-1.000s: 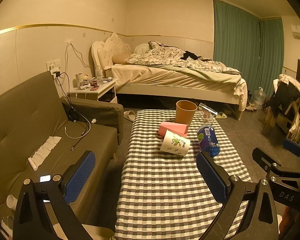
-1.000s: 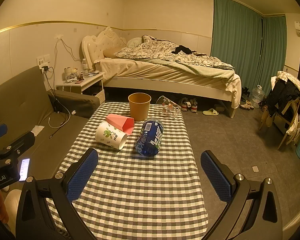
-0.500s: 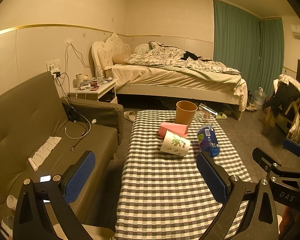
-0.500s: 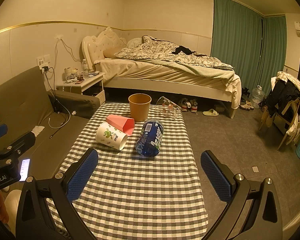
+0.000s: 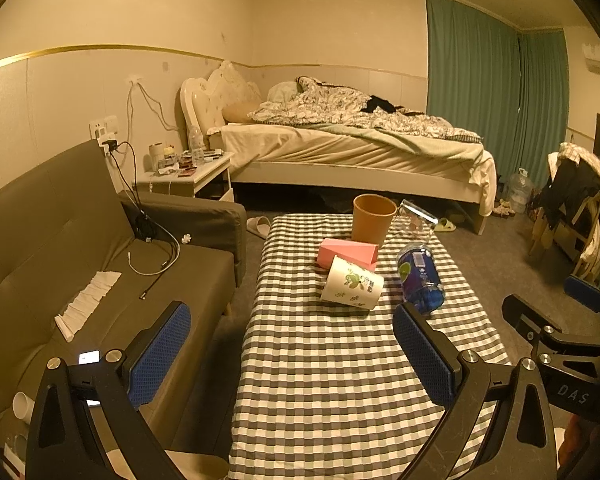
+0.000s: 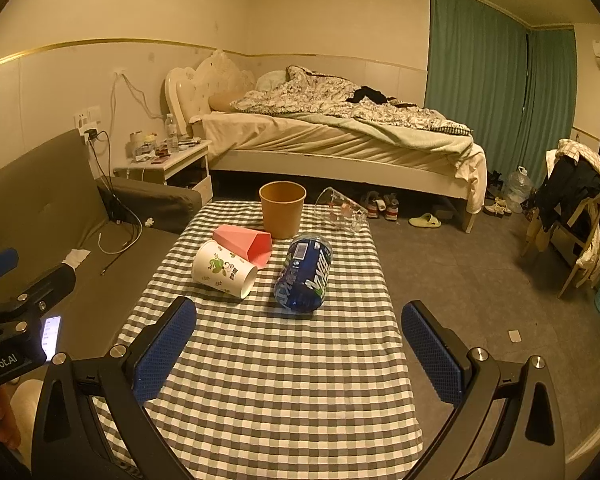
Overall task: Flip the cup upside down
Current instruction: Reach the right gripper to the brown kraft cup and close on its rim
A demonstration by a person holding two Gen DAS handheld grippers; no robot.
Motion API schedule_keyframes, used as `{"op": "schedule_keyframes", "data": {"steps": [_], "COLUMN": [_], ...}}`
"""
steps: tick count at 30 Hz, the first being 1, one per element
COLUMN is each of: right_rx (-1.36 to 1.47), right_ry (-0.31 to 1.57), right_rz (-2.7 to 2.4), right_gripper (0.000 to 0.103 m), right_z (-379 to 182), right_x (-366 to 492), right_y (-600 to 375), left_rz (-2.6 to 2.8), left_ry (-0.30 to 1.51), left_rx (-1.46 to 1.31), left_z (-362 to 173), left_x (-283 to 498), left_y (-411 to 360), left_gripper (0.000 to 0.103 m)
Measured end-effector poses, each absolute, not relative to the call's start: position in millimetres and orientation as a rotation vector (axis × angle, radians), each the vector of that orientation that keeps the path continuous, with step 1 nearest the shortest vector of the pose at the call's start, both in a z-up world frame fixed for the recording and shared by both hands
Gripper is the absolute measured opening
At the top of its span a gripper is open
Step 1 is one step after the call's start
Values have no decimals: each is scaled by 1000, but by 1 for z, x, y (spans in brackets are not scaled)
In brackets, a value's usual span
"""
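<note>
Several cups rest on a checked table (image 6: 268, 368). A brown paper cup (image 6: 282, 209) (image 5: 373, 219) stands upright at the far end. A white printed cup (image 6: 224, 269) (image 5: 352, 284), a pink cup (image 6: 247, 245) (image 5: 346, 253), a blue cup (image 6: 305, 273) (image 5: 419, 276) and a clear glass cup (image 6: 342, 210) (image 5: 414, 222) lie on their sides. My left gripper (image 5: 290, 354) is open and empty above the table's near left edge. My right gripper (image 6: 298, 354) is open and empty above the near half.
A grey sofa (image 5: 80, 264) runs along the left of the table, with cables and a tissue on it. A bed (image 5: 352, 152) and nightstand (image 5: 188, 176) stand behind. A chair with clothes (image 6: 576, 208) is at the right.
</note>
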State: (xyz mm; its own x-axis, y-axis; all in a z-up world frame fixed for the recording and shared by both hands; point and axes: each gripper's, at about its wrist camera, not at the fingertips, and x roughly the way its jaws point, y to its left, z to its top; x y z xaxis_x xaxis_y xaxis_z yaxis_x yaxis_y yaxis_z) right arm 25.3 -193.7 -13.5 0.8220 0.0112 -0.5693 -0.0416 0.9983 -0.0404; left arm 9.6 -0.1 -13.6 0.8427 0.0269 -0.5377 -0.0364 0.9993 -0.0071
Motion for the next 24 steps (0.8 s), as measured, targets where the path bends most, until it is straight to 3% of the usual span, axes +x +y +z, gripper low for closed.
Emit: {"op": "schedule_keyframes", "data": {"steps": [11,24], "right_rx": [-16,-79], "right_ry": [666,779], "right_rz": [66,79], "right_gripper": [103,103], "right_z": [-24,-56], "right_x": [86,266], "right_y": [-192,-164], "left_rz": [74,122], "left_ry": [650,714], "left_rx": [-59,-42], "left_z": [-42,-84], "left_x": [76,201], "left_y": [24,50], "left_gripper": [103,103]}}
